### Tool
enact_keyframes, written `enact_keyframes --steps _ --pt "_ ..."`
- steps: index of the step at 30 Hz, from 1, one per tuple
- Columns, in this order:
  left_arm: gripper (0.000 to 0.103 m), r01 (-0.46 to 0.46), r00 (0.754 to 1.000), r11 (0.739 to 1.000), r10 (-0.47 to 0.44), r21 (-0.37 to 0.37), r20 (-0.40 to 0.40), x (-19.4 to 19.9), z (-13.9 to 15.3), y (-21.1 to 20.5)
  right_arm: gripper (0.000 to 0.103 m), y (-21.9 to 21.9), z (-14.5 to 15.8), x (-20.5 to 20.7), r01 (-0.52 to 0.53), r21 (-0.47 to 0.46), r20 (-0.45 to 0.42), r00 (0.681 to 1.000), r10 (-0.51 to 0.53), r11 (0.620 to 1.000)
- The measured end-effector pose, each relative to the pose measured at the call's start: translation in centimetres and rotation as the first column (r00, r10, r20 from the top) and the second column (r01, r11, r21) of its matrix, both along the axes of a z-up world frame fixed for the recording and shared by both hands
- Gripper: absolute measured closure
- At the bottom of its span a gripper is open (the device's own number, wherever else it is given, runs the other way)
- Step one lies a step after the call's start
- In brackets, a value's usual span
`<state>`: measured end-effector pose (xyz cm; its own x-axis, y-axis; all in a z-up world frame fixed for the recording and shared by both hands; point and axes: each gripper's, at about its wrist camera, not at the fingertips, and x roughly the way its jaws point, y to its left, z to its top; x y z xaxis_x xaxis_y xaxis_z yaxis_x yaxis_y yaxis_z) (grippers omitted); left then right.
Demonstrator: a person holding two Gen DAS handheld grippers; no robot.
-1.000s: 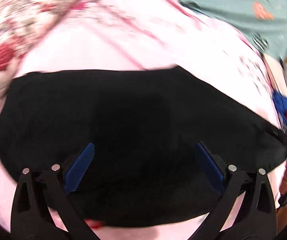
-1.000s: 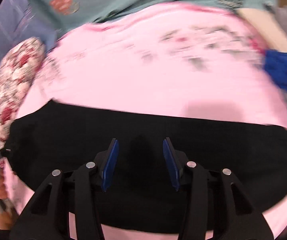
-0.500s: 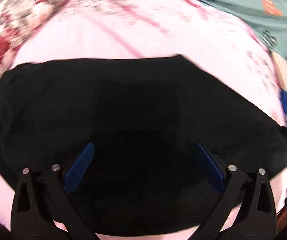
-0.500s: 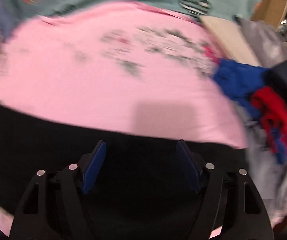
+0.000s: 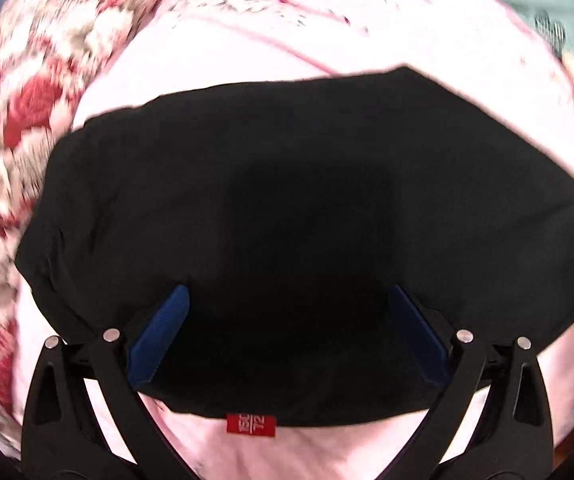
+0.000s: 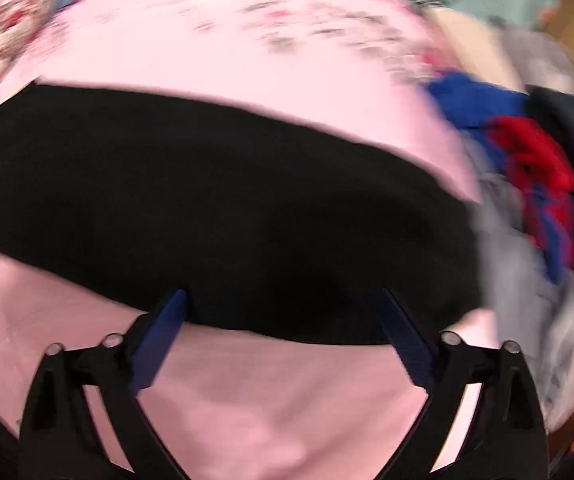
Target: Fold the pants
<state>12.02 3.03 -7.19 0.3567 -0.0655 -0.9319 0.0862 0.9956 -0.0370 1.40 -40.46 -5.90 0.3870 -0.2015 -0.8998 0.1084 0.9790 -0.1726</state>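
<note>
Two grippers hang over the black pants (image 5: 287, 208), and neither has hold of anything. My left gripper (image 5: 285, 332) stands spread wide above the folded bundle, the blue pads clear of the cloth. My right gripper (image 6: 283, 336) has just been opening; its jaws are wide too, with nothing pinched between them, poised over the near edge of the pants at their right end.

The pants lie flat as a broad dark slab on the pink bedsheet (image 5: 327, 448), a small red size tag (image 5: 251, 425) poking out from the near hem.

My worry is the grab to come. The fabric looks soft, matte and limp, stacked in layers I cannot tell apart in that blackness, so a pinch could catch only the top layer and peel the fold open, or snag the loose, wrinkled sheet beneath and drag it along. The loose heap of blue and red clothes (image 6: 527, 168) sits just beside the right end, near enough to get swept in. Motion blur makes the edges hard to judge.
</note>
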Motion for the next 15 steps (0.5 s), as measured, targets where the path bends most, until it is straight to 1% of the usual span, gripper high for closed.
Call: enact_keyframes --steps 1,2,3,4,5,7,9,10,11,12,13,14,15 --pt "0.002 -0.001 1.0 0.999 0.002 -0.045 0.01 0.0 0.5 -0.1 0.011 0.1 0.8 0.1 -0.007 0.008 0.041 0.999 0.007 1.0" --pt "0.002 0.009 1.0 0.997 -0.007 -0.072 0.018 0.0 0.8 -0.5 0.011 0.7 1.7 0.6 -0.042 0.092 0.092 0.995 0.034 0.995" --pt "0.002 0.034 0.999 0.994 -0.032 -0.1 0.024 0.1 1.1 -1.5 0.011 1.5 2.2 1.5 -0.076 0.18 0.13 0.99 0.053 0.981" --pt "0.002 0.054 0.998 0.992 -0.051 -0.117 0.025 0.3 1.2 -2.5 0.011 2.1 2.4 2.3 -0.096 0.222 0.147 0.987 0.064 0.97" --pt "0.002 0.07 0.997 0.989 -0.067 -0.132 0.026 0.5 1.2 -3.5 0.011 3.4 2.4 3.9 -0.11 0.237 0.159 0.985 0.074 0.965" --pt "0.002 0.074 0.997 0.985 -0.073 -0.154 0.014 1.3 1.0 -5.2 0.011 5.9 2.1 6.9 -0.133 0.222 0.186 0.978 0.091 0.966" --pt "0.002 0.078 0.997 0.981 -0.079 -0.178 0.0 2.2 0.5 -6.9 0.011 8.1 1.5 9.5 -0.144 0.255 0.184 0.978 0.098 0.956" --pt "0.002 0.076 0.997 0.983 -0.078 -0.168 -0.01 2.4 0.2 -7.8 0.011 9.0 1.4 9.8 -0.143 0.262 0.176 0.979 0.099 0.954" --pt "0.002 0.076 0.997 0.987 -0.08 -0.139 -0.022 2.3 0.0 -8.8 0.011 10.1 1.1 10.5 -0.16 0.257 0.162 0.979 0.121 0.953" --pt "0.002 0.086 0.995 0.99 -0.091 -0.111 -0.035 1.3 -0.4 -10.3 0.011 11.2 0.9 10.9 -0.174 0.239 0.144 0.979 0.142 0.955" --pt "0.002 0.101 0.993 0.991 -0.105 -0.088 -0.046 1.4 -0.7 -11.0 0.011 11.8 -0.1 11.2 -0.177 0.19 0.1 0.982 0.16 0.966" --pt "0.002 0.134 0.99 0.989 -0.136 -0.057 -0.025 0.9 -0.9 -11.4 0.011 12.2 -0.7 10.8 -0.183 0.151 0.065 0.982 0.175 0.972" --pt "0.002 0.166 0.986 0.985 -0.167 -0.048 -0.014 0.6 -1.0 -11.5 0.011 12.0 -1.4 10.1 -0.199 0.115 0.036 0.98 0.197 0.973"
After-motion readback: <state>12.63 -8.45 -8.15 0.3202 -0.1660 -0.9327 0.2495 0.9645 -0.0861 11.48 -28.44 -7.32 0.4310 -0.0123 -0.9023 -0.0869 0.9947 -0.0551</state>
